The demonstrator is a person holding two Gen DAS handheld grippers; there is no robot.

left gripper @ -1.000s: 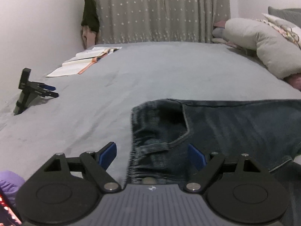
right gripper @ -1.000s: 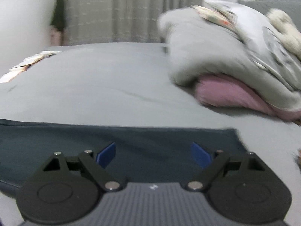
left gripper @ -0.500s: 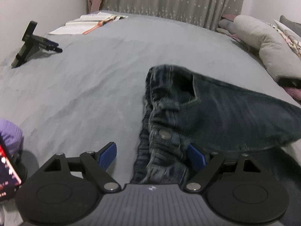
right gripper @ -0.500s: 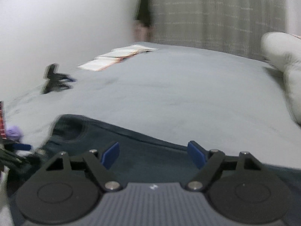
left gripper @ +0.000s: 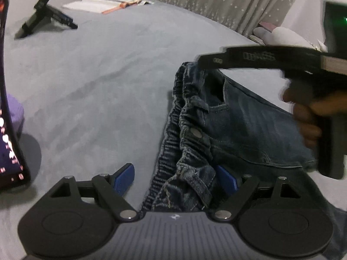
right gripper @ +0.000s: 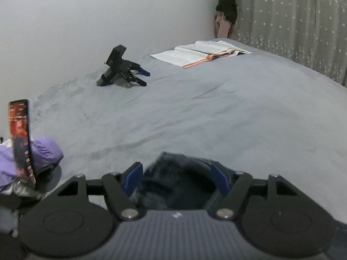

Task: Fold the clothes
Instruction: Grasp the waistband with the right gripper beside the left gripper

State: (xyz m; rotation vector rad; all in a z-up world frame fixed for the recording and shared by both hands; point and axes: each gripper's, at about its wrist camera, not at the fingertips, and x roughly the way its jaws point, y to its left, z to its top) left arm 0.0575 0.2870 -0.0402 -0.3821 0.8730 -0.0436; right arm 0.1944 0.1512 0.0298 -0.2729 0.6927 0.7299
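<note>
Jeans [left gripper: 238, 125] (waistband bunched) on bed [left gripper: 97, 75].

Bedsheet [right gripper: 216, 112] open; spare gripper [right gripper: 121, 69] and book [right gripper: 199, 54] line the wall.

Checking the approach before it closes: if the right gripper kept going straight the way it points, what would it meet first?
Probably the jeans: their bunched denim already lies between the closing jaws of the right gripper. Beyond is bare grey bedding.

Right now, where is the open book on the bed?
The open book lies at the far side of the grey bed, near the starred curtain, right of the black stand in the right wrist view; the left wrist view shows it top centre.
</note>
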